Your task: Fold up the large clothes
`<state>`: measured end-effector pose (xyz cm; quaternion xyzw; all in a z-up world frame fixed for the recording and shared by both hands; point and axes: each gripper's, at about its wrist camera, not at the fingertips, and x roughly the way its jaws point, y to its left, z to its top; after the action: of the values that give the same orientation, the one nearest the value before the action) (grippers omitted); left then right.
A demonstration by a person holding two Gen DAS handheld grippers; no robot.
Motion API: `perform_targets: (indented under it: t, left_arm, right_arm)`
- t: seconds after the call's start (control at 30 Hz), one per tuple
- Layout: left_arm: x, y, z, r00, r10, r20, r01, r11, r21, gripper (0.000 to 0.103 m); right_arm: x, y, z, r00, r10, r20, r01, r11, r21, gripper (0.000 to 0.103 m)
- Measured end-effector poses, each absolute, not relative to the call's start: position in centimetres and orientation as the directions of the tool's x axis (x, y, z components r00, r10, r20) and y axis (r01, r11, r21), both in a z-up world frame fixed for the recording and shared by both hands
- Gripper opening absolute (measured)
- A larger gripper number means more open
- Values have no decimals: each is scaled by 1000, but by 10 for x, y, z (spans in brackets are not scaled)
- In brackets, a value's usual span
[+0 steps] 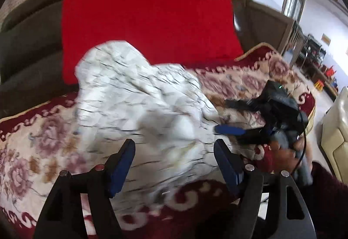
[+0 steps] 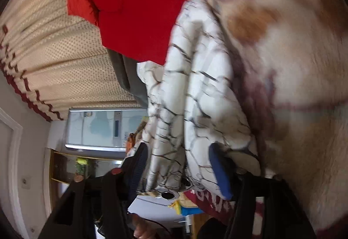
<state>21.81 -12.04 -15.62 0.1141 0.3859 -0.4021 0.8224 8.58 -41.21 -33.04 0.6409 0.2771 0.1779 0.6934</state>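
A dark brown sofa back (image 1: 28, 47) rises at the left. Against it leans one smooth red cushion (image 1: 148, 21). Below lies one crumpled white garment (image 1: 139, 99) with a thin black crackle print, heaped on the plush floral sofa cover (image 1: 32, 141). The left gripper (image 1: 174, 165) tilts down over the garment, jaws wide and empty. The right gripper (image 2: 180, 171), rolled sideways, stands fairly wide with bunched folds of the garment (image 2: 195, 95) between its blue pads (image 2: 219, 173); whether they pinch cannot be told.
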Motion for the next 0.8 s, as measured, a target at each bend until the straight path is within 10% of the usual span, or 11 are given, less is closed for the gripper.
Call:
perform_targets:
  t: [0.17,0.6,0.67,0.73,0.8]
  left_arm:
    - [275,-51,-167,496,-487,-719,532,825,-191,78]
    - [333,-46,-267,288,-537,-793,401,820,-409,76]
    - [338,-45,-275,259,-565,-783,399,801,-446,76]
    - [336,-45,-278,250,-595,-764,400,782,-478,76]
    - [334,-47,-280,218,-650,-728,399,740,-541,67]
  right_arm:
    - [107,-425,-266,813,492,-313,153,338,929,91]
    - [272,-319,-244,580,514,-633,212,654,726,95]
    - [288,-309,-254,572,477,-668,244,678,693,89]
    - [298,-309,-270,550,476,-686,297,656,693,42]
    - [296,-313,-276,558,477,-679,313,637,704,36]
